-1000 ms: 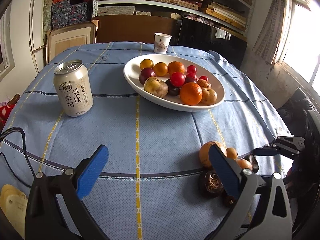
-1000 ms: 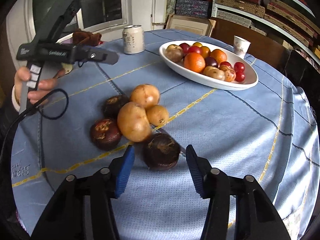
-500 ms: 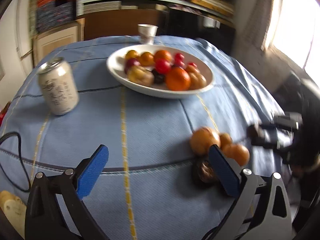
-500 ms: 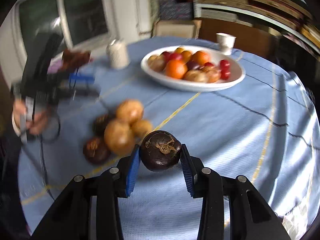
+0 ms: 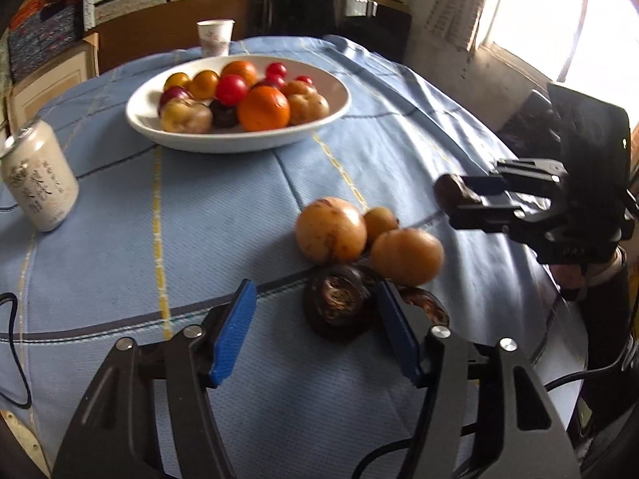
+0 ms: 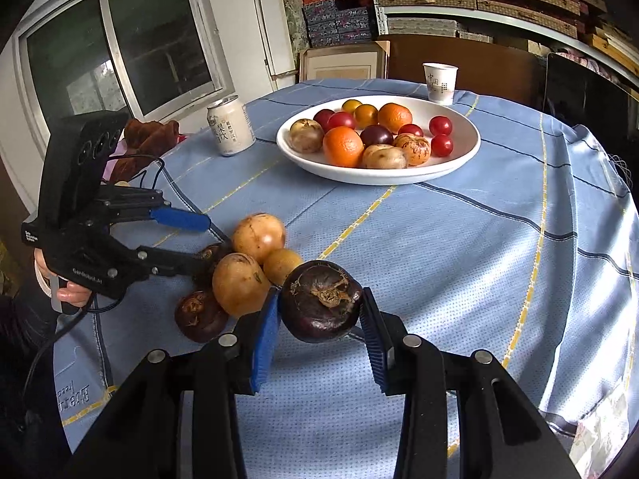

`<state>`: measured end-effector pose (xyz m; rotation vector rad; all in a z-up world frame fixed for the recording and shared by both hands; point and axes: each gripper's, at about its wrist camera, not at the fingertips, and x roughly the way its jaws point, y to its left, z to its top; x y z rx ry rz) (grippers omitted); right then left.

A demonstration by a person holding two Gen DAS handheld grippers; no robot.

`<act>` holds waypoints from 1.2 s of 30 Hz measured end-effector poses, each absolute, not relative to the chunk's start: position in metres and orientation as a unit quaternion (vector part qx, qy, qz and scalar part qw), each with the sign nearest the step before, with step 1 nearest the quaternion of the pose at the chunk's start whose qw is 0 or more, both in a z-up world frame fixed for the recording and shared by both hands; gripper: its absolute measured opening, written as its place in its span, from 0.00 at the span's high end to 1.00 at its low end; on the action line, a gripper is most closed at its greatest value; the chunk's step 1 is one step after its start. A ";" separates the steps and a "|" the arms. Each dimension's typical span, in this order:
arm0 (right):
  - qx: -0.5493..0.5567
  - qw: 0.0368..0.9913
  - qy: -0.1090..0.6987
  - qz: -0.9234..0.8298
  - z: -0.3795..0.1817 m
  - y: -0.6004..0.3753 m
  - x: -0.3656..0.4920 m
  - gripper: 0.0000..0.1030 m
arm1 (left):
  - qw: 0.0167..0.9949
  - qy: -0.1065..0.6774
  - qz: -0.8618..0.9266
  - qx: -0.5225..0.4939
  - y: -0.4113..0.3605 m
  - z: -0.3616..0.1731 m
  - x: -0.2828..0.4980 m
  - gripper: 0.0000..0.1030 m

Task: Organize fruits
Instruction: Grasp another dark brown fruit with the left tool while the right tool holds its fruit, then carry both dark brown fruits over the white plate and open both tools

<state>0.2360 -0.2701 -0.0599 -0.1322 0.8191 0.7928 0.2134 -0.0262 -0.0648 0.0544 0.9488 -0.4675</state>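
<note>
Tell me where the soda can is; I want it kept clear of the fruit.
Soda can stands upright at the left of the left wrist view, apart from the white bowl.

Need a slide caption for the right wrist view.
Right gripper holds a mangosteen above the cloth; bowl of fruit beyond.

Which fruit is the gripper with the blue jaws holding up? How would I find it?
Start at the blue tablecloth and the white bowl of fruit, then come toward the near edge. Beside a little pile of loose fruit, the right gripper is shut on a dark purple mangosteen. It is the only fruit lifted between blue jaws; the others lie on the cloth.
</note>
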 end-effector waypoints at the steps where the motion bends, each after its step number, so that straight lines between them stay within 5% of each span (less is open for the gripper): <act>1: -0.062 0.839 0.388 0.375 -0.060 -0.270 0.236 0.61 | 0.858 0.458 -0.230 0.025 -0.028 -0.067 0.213 0.45; 23: -0.070 0.838 0.387 0.378 -0.061 -0.266 0.233 0.61 | 0.848 0.464 -0.241 0.083 -0.045 -0.074 0.208 0.57; 36: -0.004 0.837 0.388 0.387 -0.060 -0.283 0.243 0.61 | 0.869 0.423 -0.256 -0.002 -0.014 -0.043 0.198 0.58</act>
